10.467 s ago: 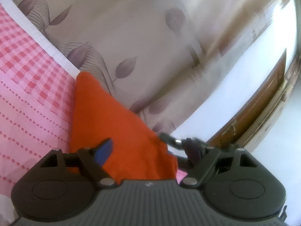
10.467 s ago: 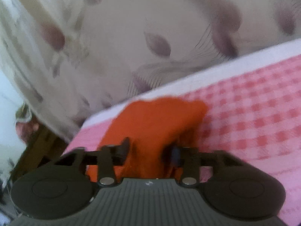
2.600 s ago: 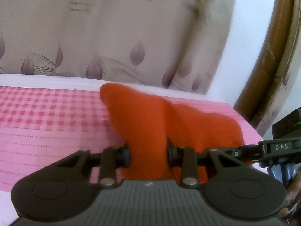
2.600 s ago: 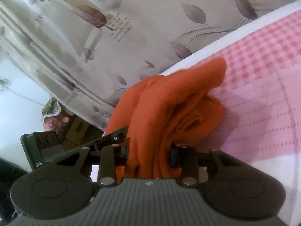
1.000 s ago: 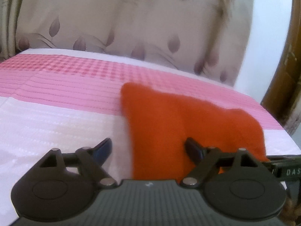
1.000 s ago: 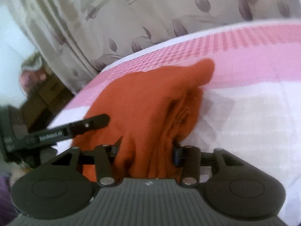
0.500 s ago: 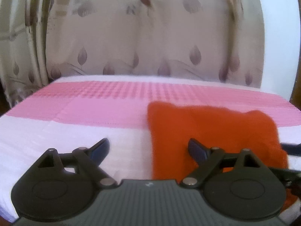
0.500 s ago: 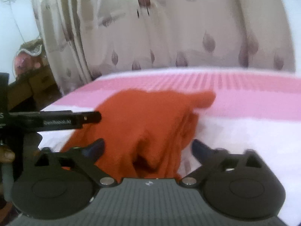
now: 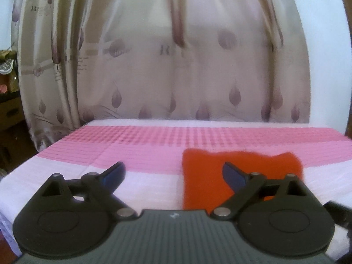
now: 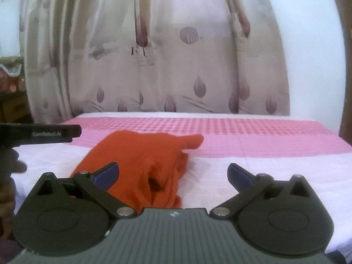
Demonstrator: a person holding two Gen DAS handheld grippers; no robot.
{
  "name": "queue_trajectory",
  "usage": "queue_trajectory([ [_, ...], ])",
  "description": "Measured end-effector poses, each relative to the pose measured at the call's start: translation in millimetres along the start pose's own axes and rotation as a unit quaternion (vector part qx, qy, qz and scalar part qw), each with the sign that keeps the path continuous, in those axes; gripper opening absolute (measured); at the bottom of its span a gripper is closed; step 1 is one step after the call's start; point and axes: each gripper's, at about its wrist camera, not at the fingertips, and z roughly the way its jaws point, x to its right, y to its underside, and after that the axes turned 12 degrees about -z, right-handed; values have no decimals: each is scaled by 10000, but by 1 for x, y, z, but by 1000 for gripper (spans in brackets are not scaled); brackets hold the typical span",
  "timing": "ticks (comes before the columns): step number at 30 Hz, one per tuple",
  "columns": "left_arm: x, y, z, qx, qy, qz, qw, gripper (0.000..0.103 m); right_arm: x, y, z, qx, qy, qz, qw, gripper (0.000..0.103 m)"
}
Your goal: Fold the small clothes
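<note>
Left wrist view: the left gripper (image 9: pixel 173 173), which pinched the folded orange knit garment (image 9: pixel 211 176) moments ago, is opening, fingers clear; the garment lies at two o'clock on the pink-and-white bedspread (image 9: pixel 140 149).

Right wrist view: the right gripper (image 10: pixel 173 173) now stands spread, empty; the garment (image 10: pixel 143 158) lies released at eleven o'clock, so this fold looks finished.

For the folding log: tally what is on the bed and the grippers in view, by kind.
Orange garment: 1
Pink and white bedsheet: 1
Grippers: 2, left gripper with fingers opening, right gripper open, neither holding anything
Total: 4
</note>
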Motion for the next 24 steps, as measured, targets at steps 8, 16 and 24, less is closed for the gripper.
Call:
queue_trajectory([
  [8,7,-8,-26,476,-147,75,9987,103,-11,-4,-32,291,-87,-368,9989,103],
  [16,10,-19,-37,491,-298,-111,9983,103,-11,-8,-48,419,-128,-246,9987,103],
  [24,7,-25,-40,509,-731,-393,9952,103,-13,-8,-52,426,-174,-239,9987,103],
])
